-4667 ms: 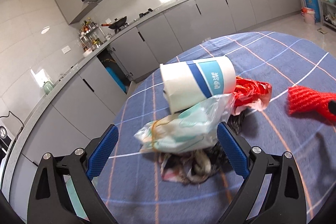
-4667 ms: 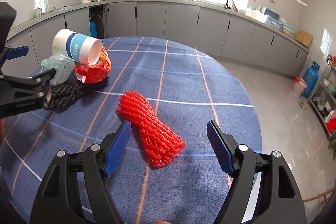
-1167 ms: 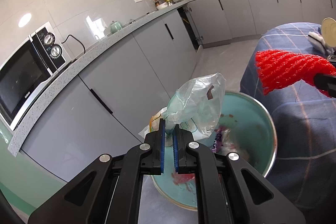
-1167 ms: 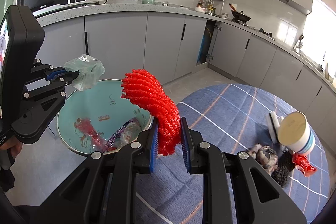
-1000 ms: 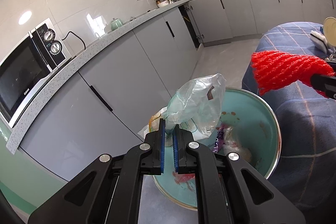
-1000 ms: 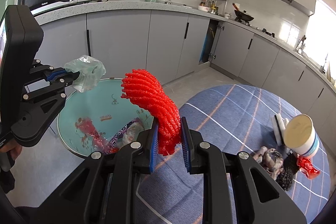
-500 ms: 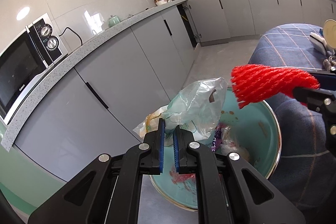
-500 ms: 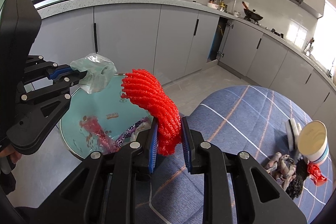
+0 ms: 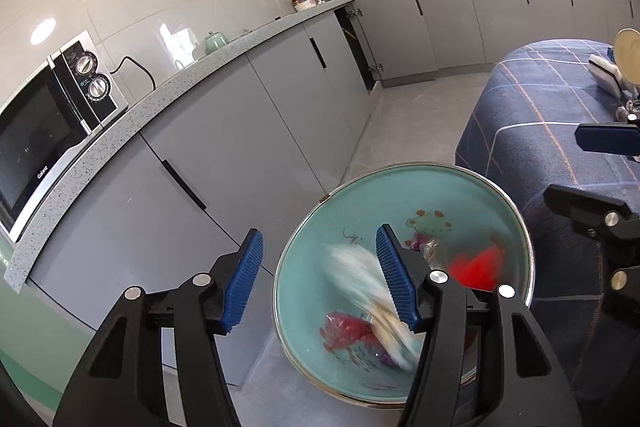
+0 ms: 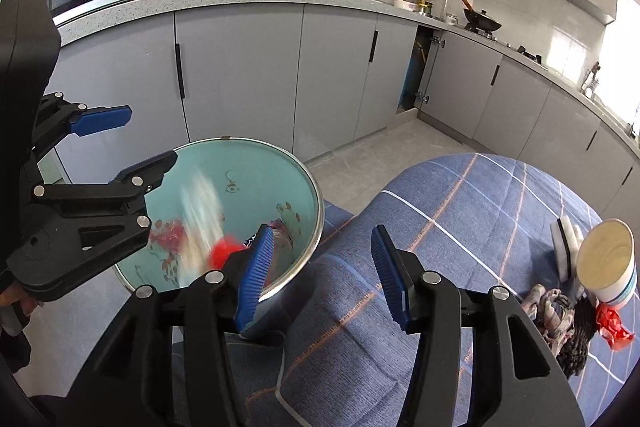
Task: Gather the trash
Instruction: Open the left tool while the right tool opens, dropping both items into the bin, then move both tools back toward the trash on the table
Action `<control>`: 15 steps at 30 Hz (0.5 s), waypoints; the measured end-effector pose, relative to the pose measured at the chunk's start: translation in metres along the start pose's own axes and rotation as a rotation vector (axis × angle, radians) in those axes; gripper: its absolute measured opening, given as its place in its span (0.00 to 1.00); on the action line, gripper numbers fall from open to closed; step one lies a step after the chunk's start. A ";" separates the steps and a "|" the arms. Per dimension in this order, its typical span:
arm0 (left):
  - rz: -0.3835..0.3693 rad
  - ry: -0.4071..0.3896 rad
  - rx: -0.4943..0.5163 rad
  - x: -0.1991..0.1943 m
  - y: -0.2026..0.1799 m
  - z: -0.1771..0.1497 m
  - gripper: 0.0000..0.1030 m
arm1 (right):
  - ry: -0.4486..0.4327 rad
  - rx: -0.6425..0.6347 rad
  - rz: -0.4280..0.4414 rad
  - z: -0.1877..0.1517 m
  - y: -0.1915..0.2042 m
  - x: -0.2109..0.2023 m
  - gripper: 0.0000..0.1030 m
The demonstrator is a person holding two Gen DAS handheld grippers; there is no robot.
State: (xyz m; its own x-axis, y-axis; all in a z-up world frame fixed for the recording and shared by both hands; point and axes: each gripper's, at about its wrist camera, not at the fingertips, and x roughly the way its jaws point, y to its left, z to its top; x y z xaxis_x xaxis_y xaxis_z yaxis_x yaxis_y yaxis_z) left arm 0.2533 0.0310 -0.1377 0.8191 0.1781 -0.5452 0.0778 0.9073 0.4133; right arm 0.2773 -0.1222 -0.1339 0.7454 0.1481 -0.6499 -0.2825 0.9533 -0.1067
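Both grippers — left [image 9: 318,281], right [image 10: 322,277] — are opening, empty. Bag [image 9: 360,277] and net [image 9: 476,269] blur below the fingers, inside the bin [image 9: 400,187].

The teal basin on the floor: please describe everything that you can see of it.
The basin is round, with a teal inside, a thin metal-looking rim and cartoon animal drawings on its wall. It stands upright on the grey floor, between the cabinets and the table's blue cloth; whether it touches the cloth cannot be told. Inside lie a red wrapper, a red net and a purple packet, and a blurred pale bag is in motion at its mouth. No fingers touch the basin.
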 end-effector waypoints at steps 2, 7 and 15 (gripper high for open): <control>0.008 -0.001 -0.004 -0.001 0.001 0.000 0.64 | -0.002 0.005 -0.004 -0.001 -0.002 -0.002 0.51; 0.016 0.009 -0.004 -0.003 0.000 -0.003 0.66 | 0.001 0.022 -0.013 -0.007 -0.009 -0.007 0.52; 0.017 -0.002 0.007 -0.015 -0.010 -0.003 0.71 | -0.008 0.042 -0.032 -0.017 -0.019 -0.021 0.53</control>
State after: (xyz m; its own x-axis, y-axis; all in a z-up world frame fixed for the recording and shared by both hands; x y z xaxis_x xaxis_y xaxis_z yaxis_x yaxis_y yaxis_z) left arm 0.2385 0.0201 -0.1353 0.8215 0.1930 -0.5366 0.0678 0.9012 0.4281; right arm 0.2570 -0.1476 -0.1308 0.7585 0.1196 -0.6407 -0.2330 0.9678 -0.0951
